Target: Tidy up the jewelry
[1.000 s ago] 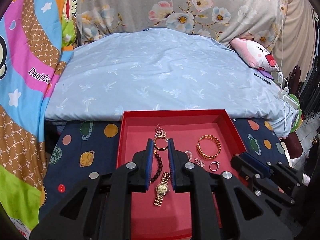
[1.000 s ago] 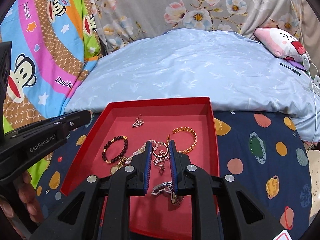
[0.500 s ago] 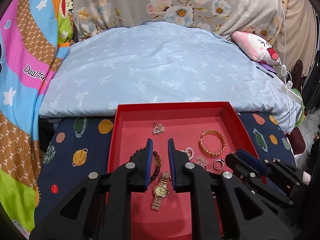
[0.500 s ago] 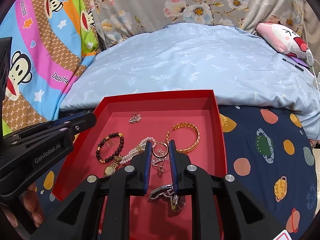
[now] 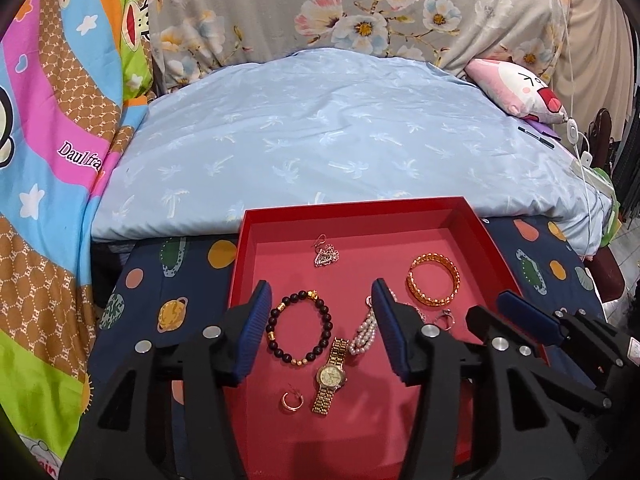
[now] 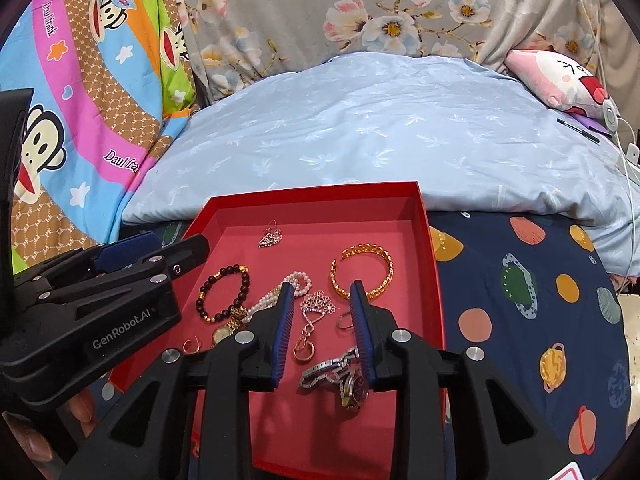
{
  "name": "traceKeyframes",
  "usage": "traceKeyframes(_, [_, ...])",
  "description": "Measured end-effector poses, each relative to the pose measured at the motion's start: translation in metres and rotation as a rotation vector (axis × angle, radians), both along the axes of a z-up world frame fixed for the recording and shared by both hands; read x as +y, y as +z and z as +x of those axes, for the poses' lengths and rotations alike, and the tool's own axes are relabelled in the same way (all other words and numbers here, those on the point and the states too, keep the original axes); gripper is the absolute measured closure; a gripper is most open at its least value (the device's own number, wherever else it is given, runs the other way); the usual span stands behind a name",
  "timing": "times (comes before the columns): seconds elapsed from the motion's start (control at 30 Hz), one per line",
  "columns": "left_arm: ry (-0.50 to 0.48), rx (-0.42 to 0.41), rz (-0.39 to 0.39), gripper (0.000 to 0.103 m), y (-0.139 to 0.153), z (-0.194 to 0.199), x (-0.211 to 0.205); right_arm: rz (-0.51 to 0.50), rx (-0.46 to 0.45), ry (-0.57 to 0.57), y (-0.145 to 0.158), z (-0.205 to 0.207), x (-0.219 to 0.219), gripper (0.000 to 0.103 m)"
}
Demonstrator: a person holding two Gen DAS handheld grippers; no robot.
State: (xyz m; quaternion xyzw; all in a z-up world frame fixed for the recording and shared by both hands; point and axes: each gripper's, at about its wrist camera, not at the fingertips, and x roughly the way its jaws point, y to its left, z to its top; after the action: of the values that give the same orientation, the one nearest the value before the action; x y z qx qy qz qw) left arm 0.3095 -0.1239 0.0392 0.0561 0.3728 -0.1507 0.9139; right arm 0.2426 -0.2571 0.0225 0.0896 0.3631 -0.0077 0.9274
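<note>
— Bedding fills the back of the left wrist view: a pale blue duvet (image 5: 328, 136), floral fabric behind it, a navy planet-print sheet (image 5: 176, 280) in front. What sits on the sheet?

— A red tray (image 5: 480, 232). The left gripper (image 5: 322, 300) hangs over it, its jaws just opened to a middling gap, clamping nothing. In the gap lies a dark bead bracelet (image 5: 299, 329); a gold watch (image 5: 331, 376) lies at its 4 o'clock, and a small gold ring (image 5: 292, 400) at 6.

— And further out?

— A pearl strand (image 5: 363, 332) just beside the right finger, a gold bangle (image 5: 433, 285) at 2 o'clock, a silver charm (image 5: 326, 254) at 12.

— Now the right wrist view.

— Same tray (image 6: 434, 264). The right gripper (image 6: 322, 300) has just been parting its jaws to a narrow gap, pressing on nothing. A flower pendant (image 6: 318, 304) lies between the fingers, with a hoop (image 6: 305, 350) below it at 6 o'clock. A silver watch (image 6: 348, 378) lies at 5, partly under the right finger. The left gripper (image 6: 152, 248) shows at 9 o'clock.
</note>
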Motion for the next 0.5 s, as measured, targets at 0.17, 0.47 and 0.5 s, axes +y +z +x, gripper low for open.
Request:
traceKeyframes(0.17, [-0.002, 0.007, 0.003, 0.053, 0.003, -0.011, 0.004, 0.007, 0.005, -0.002, 0.004, -0.016, 0.004, 0.074])
traceKeyframes(0.47, [0.017, 0.001, 0.008, 0.053, 0.005, -0.047, 0.021, -0.016, 0.010, -0.021, 0.006, -0.057, 0.015, 0.071])
traceKeyframes(0.5, [0.016, 0.001, 0.011, 0.053, 0.005, -0.052, 0.022, -0.013, 0.011, -0.022, 0.006, -0.060, 0.015, 0.071])
